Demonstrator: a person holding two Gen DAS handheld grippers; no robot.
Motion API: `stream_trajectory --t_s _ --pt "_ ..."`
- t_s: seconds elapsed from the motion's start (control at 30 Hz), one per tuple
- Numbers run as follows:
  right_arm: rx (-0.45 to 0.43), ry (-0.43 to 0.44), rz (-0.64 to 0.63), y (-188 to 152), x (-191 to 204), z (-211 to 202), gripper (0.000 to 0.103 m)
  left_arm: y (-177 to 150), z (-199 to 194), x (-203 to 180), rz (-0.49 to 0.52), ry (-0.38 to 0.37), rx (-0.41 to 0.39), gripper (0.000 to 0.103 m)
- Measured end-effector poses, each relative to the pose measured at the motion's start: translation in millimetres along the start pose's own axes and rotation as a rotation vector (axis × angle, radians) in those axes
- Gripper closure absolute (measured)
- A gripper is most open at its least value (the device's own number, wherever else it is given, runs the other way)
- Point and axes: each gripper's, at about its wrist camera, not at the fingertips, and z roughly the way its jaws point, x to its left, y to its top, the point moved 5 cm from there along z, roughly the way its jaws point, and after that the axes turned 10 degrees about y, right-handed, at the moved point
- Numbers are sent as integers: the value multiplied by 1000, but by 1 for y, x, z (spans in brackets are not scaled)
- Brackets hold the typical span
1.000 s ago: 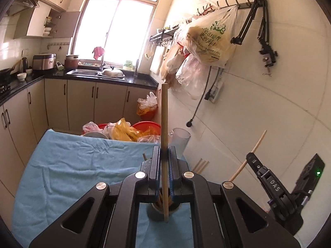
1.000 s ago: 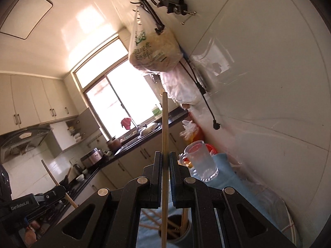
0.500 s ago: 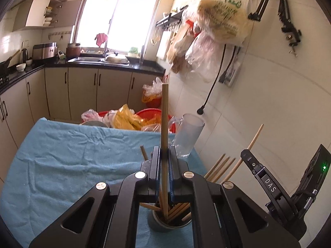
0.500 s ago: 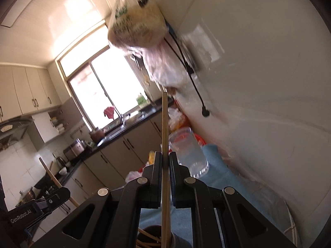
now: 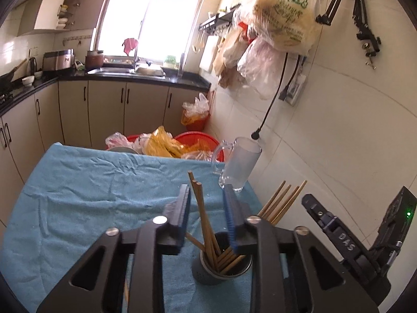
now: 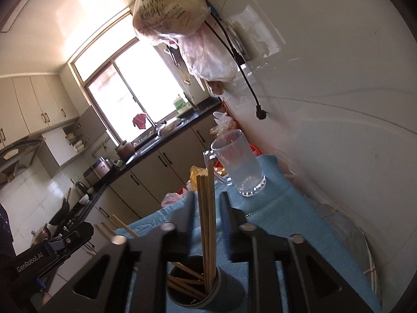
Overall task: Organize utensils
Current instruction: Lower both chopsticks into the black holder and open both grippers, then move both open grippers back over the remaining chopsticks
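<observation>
Left wrist view: wooden chopsticks (image 5: 206, 224) standing bunched in a dark round holder (image 5: 221, 268) on the surface, under a blue cloth (image 5: 91, 195), several leaning toward the wall side, two rising tilted between the fingers. Left claw (image 5: 206, 214) spread wide just above the holder, blue-edged pads clear of the sticks on both sides, gripping nothing. Beyond the holder, a clear glass mug (image 5: 239, 164) upright near the far corner of the cloth, close to the white tiled wall (image 5: 325, 130). To the right, the black body of the other tool low beside the wall. Past the cloth edge, red basins with plastic bags (image 5: 166, 143). Right wrist view: same holder (image 6: 198, 289) seen from above, chopsticks (image 6: 207, 221) standing nearly upright in it and others lying slanted inside. Right claw (image 6: 207, 211) also parted wide, fingers either side of the upright sticks without touching them. Glass mug (image 6: 237, 161) further on, near the wall; bags (image 6: 169, 5) hanging above.
</observation>
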Motion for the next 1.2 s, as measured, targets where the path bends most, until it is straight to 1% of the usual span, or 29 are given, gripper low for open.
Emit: stream_trajectory --t_s 0.03,0.07,0.1,0.13,0.17,0.2,0.23,0.27,0.3,0.33,0.43,0.47,0.5,0.57,0.63,0.7,0.77,0.83,0.9,0.97,1.0,1.03,1.07,1.13,1.17,1.2 --pt "-7 0 -2 1 2 -2 67 1 -6 2 -2 -3 -10 72" --pt "-18 -1 -7 3 5 -10 65 1 -14 4 -7 -4 -21 71" --pt "-24 -1 -11 4 7 -16 60 1 -20 6 -11 -4 -29 66" --pt "-27 0 -14 4 9 -20 52 1 -29 10 -19 -5 -43 60" --pt "-30 -3 -24 4 11 -29 48 0 -38 16 -24 -4 -56 57" --pt "-31 -6 -32 3 14 -34 41 -1 -44 20 -27 0 -64 53" --pt "-33 -7 -44 1 16 -42 38 -4 -53 28 -29 13 -78 52" --pt "-33 -9 -53 -2 18 -48 36 -7 -59 33 -30 26 -83 51" --pt "-31 -15 -62 -6 20 -53 33 -13 -67 44 -33 48 -84 46" --pt "-28 -18 -66 -10 21 -56 33 -19 -71 53 -35 63 -80 43" --pt "21 -1 -73 -32 24 -62 33 -41 -80 89 -64 116 -52 41" --pt "60 9 -84 -45 27 -61 33 -53 -80 104 -77 141 -25 41" --pt "90 23 -98 -55 31 -59 33 -62 -79 115 -89 152 -4 41" --pt "156 41 -133 -79 41 -53 33 -87 -75 141 -122 179 63 41" --pt "197 62 -147 -99 47 -49 33 -115 -67 167 -170 199 145 41" --pt "267 88 -154 -124 56 -41 33 -141 -58 187 -218 219 228 41" --pt "313 99 -157 -142 60 -34 33 -158 -50 198 -241 221 290 41" --pt "356 104 -158 -160 64 -28 33 -167 -41 201 -244 221 340 41" --pt "388 114 -135 -172 62 -26 33 -174 -30 198 -233 204 386 41" --pt "400 113 -121 -176 61 -25 33 -180 -11 188 -227 186 440 41" --pt "401 104 -120 -176 60 -25 33 -180 -4 185 -223 188 456 44" --pt "399 101 -120 -174 60 -25 33 -183 7 180 -216 197 482 50" --pt "394 95 -122 -174 59 -27 33 -187 19 177 -210 205 512 53" --pt "382 80 -130 -170 57 -30 33 -191 37 170 -195 215 551 73" --pt "377 77 -134 -168 56 -32 33 -191 42 168 -179 231 542 73" --pt "374 74 -136 -166 55 -35 33 -187 45 164 -134 278 524 74"
